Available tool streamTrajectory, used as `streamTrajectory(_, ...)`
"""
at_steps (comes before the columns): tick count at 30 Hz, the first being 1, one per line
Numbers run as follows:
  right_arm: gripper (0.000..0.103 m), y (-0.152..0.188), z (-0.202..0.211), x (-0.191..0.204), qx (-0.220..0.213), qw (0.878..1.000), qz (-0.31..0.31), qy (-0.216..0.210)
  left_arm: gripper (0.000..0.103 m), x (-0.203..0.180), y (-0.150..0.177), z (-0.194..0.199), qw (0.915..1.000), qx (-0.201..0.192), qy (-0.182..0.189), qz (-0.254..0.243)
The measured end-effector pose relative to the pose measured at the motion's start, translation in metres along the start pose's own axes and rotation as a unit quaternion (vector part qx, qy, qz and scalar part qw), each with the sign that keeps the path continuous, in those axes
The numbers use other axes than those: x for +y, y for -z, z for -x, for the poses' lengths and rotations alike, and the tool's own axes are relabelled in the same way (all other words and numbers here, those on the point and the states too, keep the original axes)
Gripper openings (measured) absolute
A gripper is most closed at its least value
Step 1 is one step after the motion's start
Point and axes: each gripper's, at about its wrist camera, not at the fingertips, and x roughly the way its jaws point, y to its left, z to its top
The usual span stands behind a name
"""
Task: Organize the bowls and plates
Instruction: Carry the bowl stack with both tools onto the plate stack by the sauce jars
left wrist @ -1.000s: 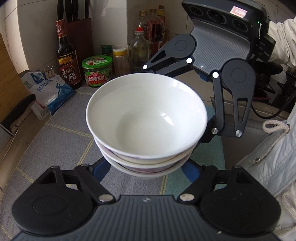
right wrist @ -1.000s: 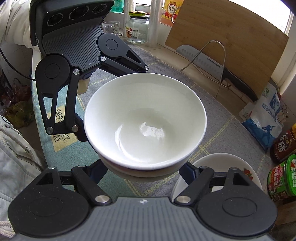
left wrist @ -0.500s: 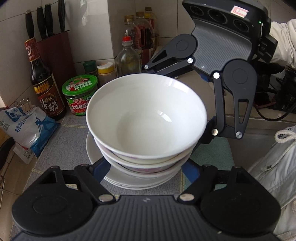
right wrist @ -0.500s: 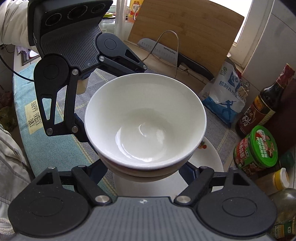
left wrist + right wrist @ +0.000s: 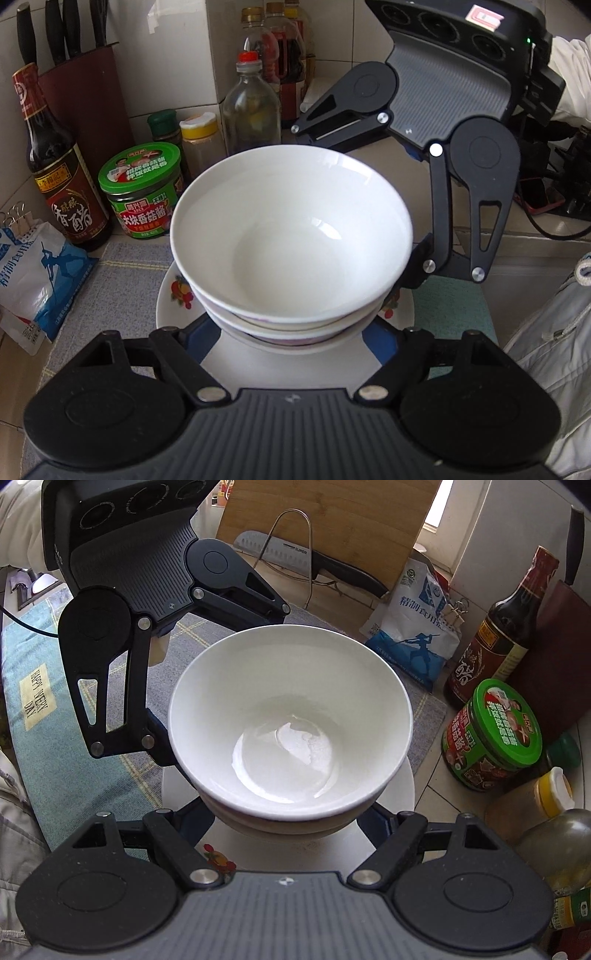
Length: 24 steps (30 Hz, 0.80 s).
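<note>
We hold the bowls (image 5: 291, 236) over the plate (image 5: 168, 295), the left gripper (image 5: 291, 332) and right gripper (image 5: 288, 812) each clamped on the stack from opposite sides. We judge the step is setting it down: lower both level, center it, then release.

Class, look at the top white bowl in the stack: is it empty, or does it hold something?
Empty. The top bowl shows a bare, glossy white inside in both wrist views, with only light reflections at its bottom.

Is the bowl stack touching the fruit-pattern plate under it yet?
Cannot tell. In both wrist views the bowl stack sits over the plate, but the stack's own rims hide its base, so neither contact nor gap shows.
</note>
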Motion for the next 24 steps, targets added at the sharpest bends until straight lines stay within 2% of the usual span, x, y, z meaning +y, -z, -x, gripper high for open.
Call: streamTrajectory(24, 0.086, 0.000, -0.010, -0.015, 0.002, 0.999, -0.027, -0.018, 0.082, 0.007, -0.004, -0.006, 0.9999, 0.011, -0.001, 0.011)
